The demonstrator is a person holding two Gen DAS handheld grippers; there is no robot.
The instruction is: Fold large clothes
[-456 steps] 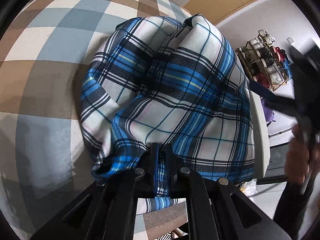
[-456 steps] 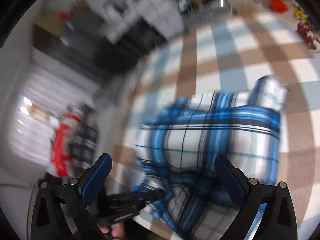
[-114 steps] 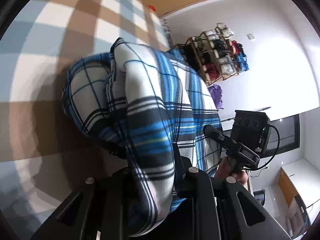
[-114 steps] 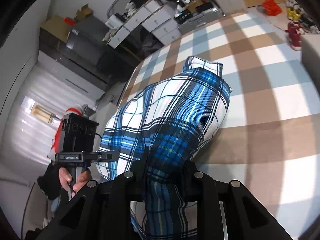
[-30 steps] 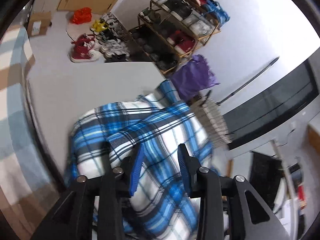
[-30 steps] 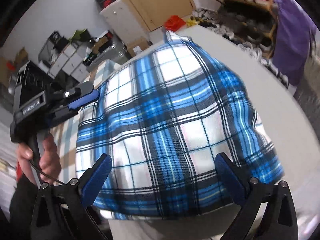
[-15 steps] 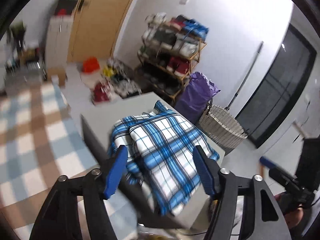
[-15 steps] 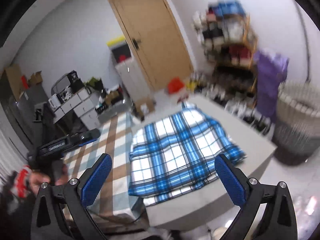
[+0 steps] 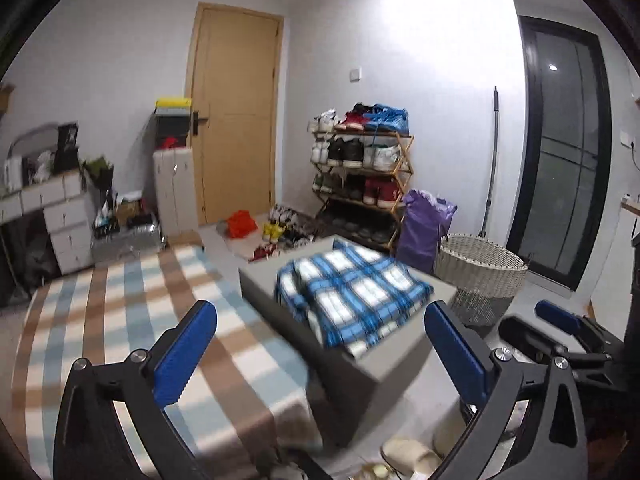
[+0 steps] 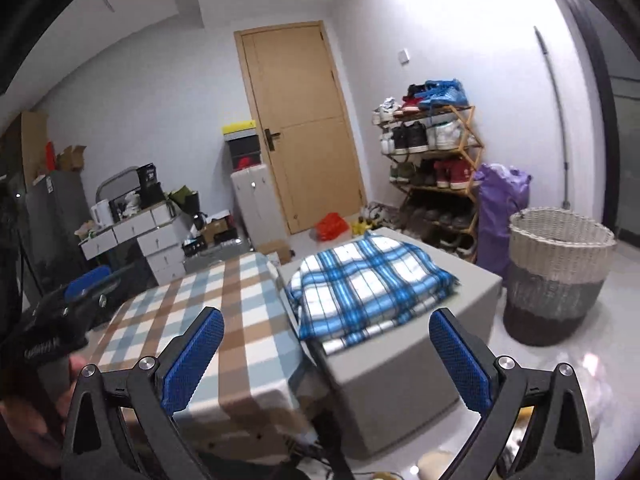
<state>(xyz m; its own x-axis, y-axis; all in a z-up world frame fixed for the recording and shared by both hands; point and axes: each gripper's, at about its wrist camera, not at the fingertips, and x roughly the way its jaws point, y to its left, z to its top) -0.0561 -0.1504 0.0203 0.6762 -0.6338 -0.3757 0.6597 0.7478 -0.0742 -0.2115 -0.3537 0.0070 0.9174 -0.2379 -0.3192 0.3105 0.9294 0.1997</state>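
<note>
Folded plaid shirt (image 10: 370, 284) on grey box (image 10: 404, 364); left tongs (image 9: 320, 354) opening, right tongs (image 10: 326, 354) agape, empty.

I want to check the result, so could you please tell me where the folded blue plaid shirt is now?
In both wrist views the folded blue plaid shirt lies centre frame on the grey block, between the checked tablecloth and the white woven basket.
</note>
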